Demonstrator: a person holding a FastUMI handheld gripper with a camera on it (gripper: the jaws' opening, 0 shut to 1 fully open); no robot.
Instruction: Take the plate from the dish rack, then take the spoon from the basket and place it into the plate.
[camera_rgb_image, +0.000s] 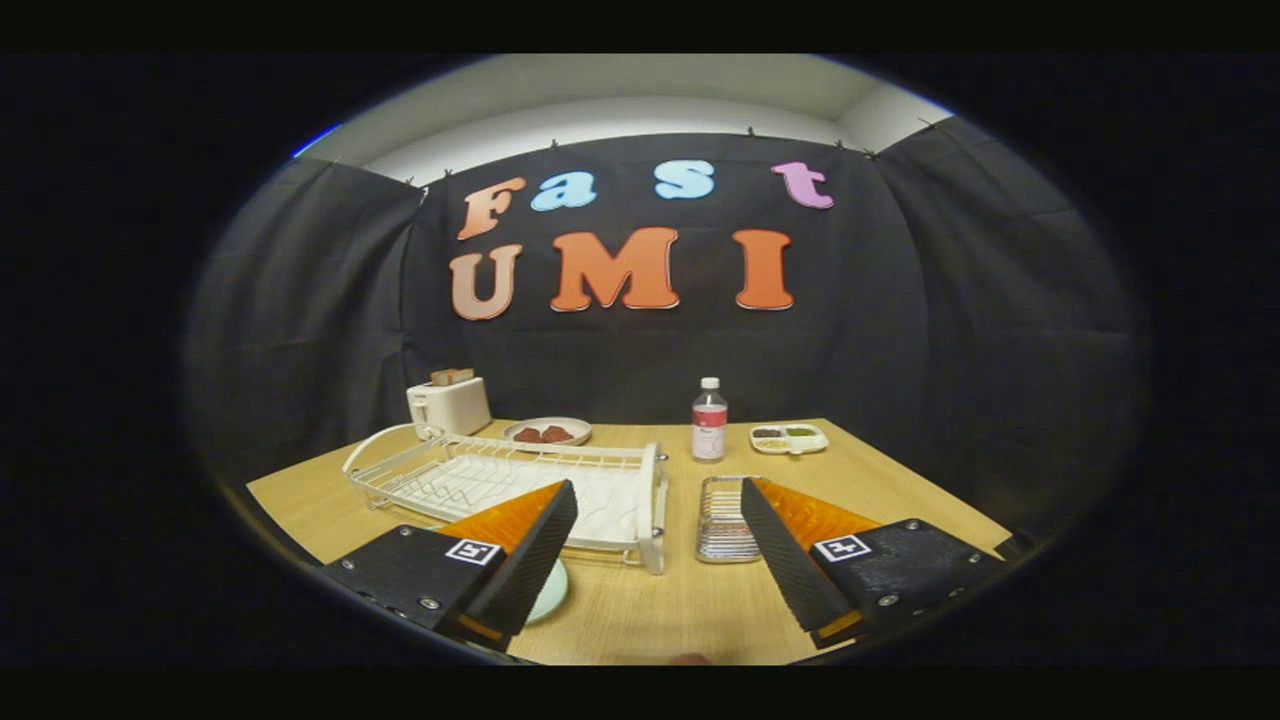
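Two fingers wide apart | tool (660, 500) empty | above table (650, 610)

This is a staged recording booth dressed as a kitchen corner — not a real home. Black cloth hangs clipped as walls on three sides of a light wooden bench (880, 470), with a pale plain ceiling above. Kitchen props sit on the bench: a white wire dish rack (480, 470), a cream toaster (450, 404) holding bread, a round plate of dark food (547, 432), a clear plastic bottle with a white cap (709, 420), a small divided white tray (788, 438) and a shiny metal basket (726, 515).
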